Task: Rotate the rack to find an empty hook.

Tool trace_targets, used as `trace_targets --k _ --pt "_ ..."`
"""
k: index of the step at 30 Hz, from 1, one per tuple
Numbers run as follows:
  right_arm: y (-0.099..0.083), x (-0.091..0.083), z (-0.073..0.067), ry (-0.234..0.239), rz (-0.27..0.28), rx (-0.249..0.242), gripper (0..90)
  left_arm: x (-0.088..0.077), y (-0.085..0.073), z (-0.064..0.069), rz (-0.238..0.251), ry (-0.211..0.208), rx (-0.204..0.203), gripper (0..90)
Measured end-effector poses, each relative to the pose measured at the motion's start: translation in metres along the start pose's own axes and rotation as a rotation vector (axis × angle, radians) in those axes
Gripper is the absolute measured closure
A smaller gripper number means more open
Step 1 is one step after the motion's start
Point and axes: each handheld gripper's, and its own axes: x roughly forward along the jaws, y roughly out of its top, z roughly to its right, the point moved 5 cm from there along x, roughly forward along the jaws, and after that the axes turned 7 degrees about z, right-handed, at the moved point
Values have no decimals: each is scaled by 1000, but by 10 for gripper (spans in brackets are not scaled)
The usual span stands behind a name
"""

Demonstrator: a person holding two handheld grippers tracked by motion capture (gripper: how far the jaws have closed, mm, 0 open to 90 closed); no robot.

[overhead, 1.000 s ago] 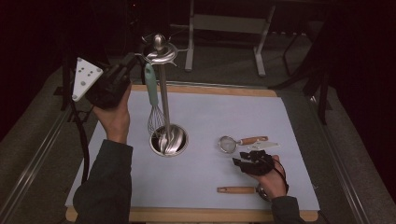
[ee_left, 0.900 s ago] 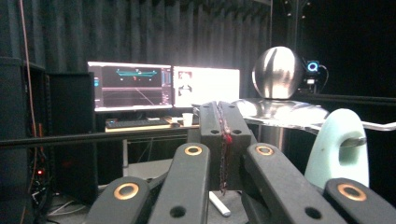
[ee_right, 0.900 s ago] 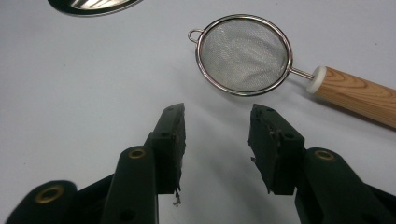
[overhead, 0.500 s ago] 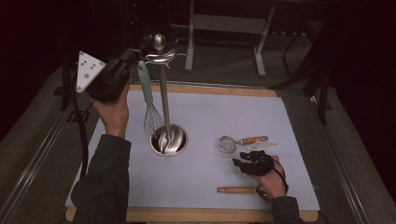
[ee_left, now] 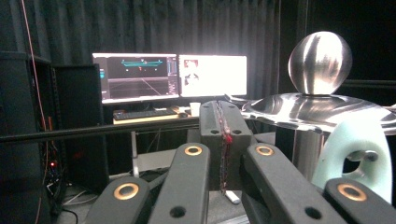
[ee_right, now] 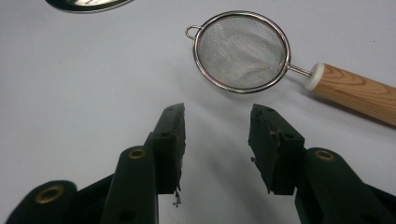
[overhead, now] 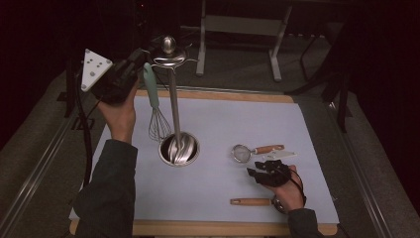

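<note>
Nearest, right tongs [overhead: 257, 171] sit low on the bench [overhead: 237, 124], jaws apart, nothing between them; right gripper view shows bare white mat under them. Wooden handle [overhead: 250, 202] lies just beside the right hand [overhead: 287, 191], closer to the bench front edge. Mesh strainer [ee_right: 240, 51] with wood grip lies just past the jaw tips, not touched.

Mid bench: round steel base [overhead: 179, 148] of the utensil stand [overhead: 173, 99], pole upright, knob [ee_left: 320, 63] and hanger disc on top.

Farther, raised: left tongs [ee_left: 223, 135] pressed together, pads meeting. Whisk [overhead: 154, 111] with mint handle hangs beside the pole, wires above the base, handle top right by the left tongs; held or hooked on the disc, cannot tell. Left hand [overhead: 119, 111] is lifted well above the mat.

Beyond: two lit monitors [ee_left: 170, 77].
</note>
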Motion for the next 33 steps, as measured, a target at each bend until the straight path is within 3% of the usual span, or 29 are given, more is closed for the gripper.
trace_targets --k 10,14,23,29,33 --pt "0 -1 1 -9 -1 -1 558 -12 -12 -4 -54 -30 22 897" --pt "-1 -2 2 -9 -2 0 558 -20 -26 -2 -85 -49 25 891" --pt "-1 -3 3 -13 0 6 558 -34 -48 -7 -133 -45 31 879" --pt "-1 -4 4 -15 -1 11 558 -50 -75 -10 -174 -31 18 871" --pt "-2 -5 6 -19 5 16 558 -69 -99 -9 -205 -19 10 861"
